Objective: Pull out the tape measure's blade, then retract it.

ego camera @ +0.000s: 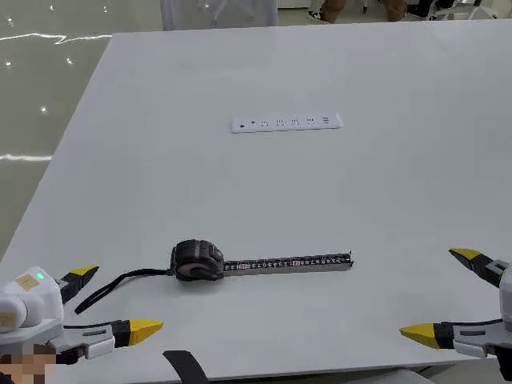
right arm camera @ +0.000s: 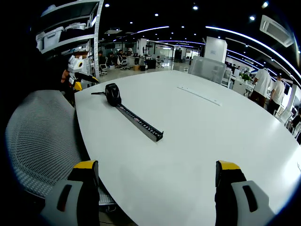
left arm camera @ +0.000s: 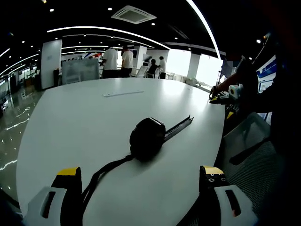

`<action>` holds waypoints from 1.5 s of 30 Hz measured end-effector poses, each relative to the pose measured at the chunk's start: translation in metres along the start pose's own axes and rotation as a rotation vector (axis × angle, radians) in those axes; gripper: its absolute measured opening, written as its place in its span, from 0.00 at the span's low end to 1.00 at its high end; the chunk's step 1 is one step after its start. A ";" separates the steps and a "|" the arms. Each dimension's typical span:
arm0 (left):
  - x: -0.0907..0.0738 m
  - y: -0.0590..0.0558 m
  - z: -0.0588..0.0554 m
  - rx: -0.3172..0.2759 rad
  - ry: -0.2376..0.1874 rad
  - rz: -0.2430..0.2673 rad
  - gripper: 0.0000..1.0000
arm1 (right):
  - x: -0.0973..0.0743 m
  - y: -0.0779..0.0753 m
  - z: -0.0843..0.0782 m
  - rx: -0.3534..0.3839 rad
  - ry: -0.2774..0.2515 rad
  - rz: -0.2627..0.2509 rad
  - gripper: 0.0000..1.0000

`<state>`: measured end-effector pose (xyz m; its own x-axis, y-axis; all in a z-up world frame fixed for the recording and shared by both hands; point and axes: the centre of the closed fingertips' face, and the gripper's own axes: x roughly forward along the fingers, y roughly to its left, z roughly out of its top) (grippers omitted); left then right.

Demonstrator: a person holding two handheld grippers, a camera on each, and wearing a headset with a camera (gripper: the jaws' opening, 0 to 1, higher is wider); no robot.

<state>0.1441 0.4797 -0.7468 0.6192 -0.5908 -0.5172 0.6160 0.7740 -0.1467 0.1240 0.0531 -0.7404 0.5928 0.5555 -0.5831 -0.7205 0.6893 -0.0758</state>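
A black tape measure [ego camera: 197, 261] lies on the white table [ego camera: 280, 184] with its blade [ego camera: 288, 263] drawn out to the right and a black wrist strap [ego camera: 120, 286] trailing left. My left gripper [ego camera: 120, 300] is open at the near left, just short of the strap. In the left gripper view the case [left arm camera: 147, 138] sits ahead between the yellow-tipped jaws, the blade [left arm camera: 178, 127] running away to the right. My right gripper [ego camera: 452, 296] is open at the near right, well clear of the blade's end hook [right arm camera: 158, 135]. The case [right arm camera: 112, 93] shows far left in the right gripper view.
A white power strip [ego camera: 286, 122] lies flat at the table's middle, far beyond the tape. A mesh office chair [right arm camera: 42, 141] stands at the near edge. People stand in the background past the far edge. Polished floor lies to the left of the table.
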 end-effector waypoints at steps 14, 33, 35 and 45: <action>0.010 -0.004 0.024 0.002 -0.006 0.031 1.00 | -0.006 -0.011 0.012 0.022 0.020 0.026 1.00; 0.075 -0.019 0.044 -0.046 0.044 0.168 1.00 | 0.029 -0.014 0.038 -0.189 0.125 0.177 0.91; 0.081 -0.018 0.039 -0.069 0.042 0.196 1.00 | 0.035 -0.012 0.036 -0.191 0.154 0.205 0.92; 0.094 -0.016 0.026 -0.163 0.001 0.369 1.00 | 0.066 -0.010 0.041 -0.257 0.212 0.270 0.99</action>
<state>0.2053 0.4058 -0.7711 0.7838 -0.2668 -0.5608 0.2675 0.9600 -0.0828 0.1852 0.1015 -0.7452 0.3027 0.5735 -0.7612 -0.9217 0.3793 -0.0808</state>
